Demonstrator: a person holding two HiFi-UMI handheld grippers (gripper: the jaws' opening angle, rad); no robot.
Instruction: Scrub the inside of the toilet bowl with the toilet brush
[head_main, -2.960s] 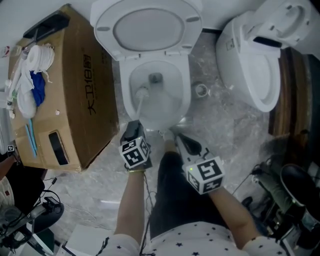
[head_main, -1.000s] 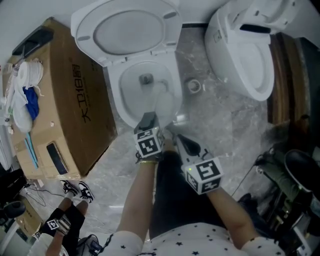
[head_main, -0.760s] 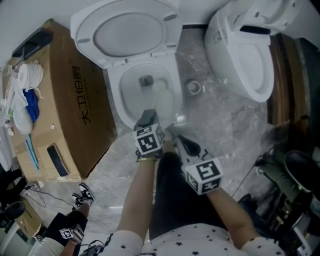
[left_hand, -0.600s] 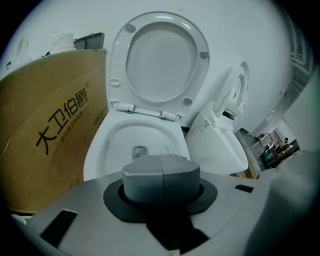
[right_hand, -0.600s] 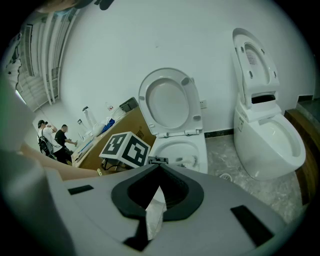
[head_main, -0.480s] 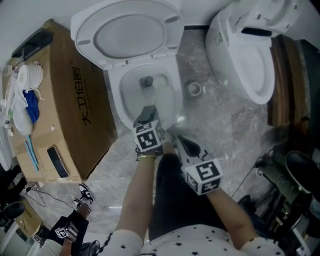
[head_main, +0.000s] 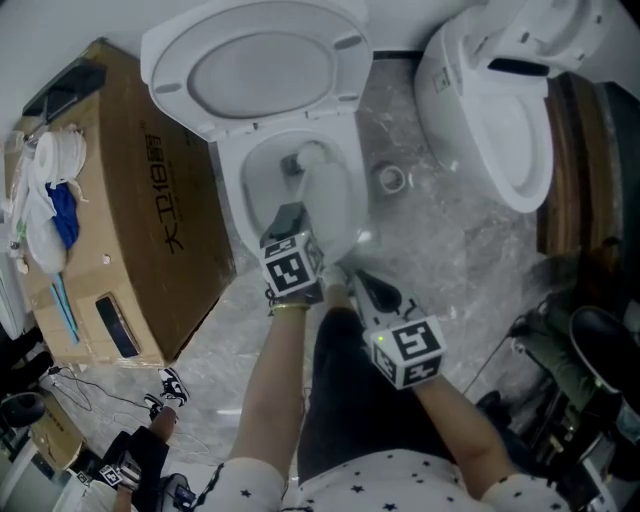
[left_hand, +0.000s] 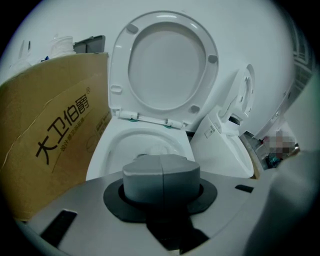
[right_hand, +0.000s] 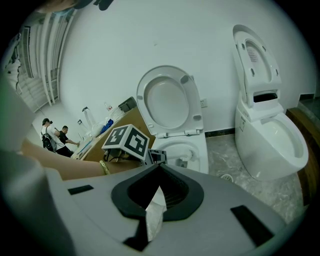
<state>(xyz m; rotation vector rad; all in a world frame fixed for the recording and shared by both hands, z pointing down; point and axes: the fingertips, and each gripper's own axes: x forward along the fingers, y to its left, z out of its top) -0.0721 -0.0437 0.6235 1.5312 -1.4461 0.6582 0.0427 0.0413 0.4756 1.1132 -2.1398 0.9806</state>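
While the toilet bowl (head_main: 258, 170) stands with its lid (head_main: 265, 65) raised, the toilet brush (head_main: 314, 178) is inside it, white head at the far end, long axis running near-to-far back to my left gripper (left_hand: 161, 172). Its jaws are closed tight on the handle (head_main: 303, 215). My right gripper (right_hand: 159, 166) hangs nearer, right of the bowl, jaws pinched together on a scrap of white paper (right_hand: 154, 210). Left of the bowl sits a cardboard box (head_main: 150, 200).

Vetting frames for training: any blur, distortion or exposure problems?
Head view: dim overall, white toilet brush smeared by motion in the white toilet bowl. Left gripper view: strong fisheye bend, black corners. Right gripper view: same fisheye, evenly lit, white tissue in its jaws sharp.
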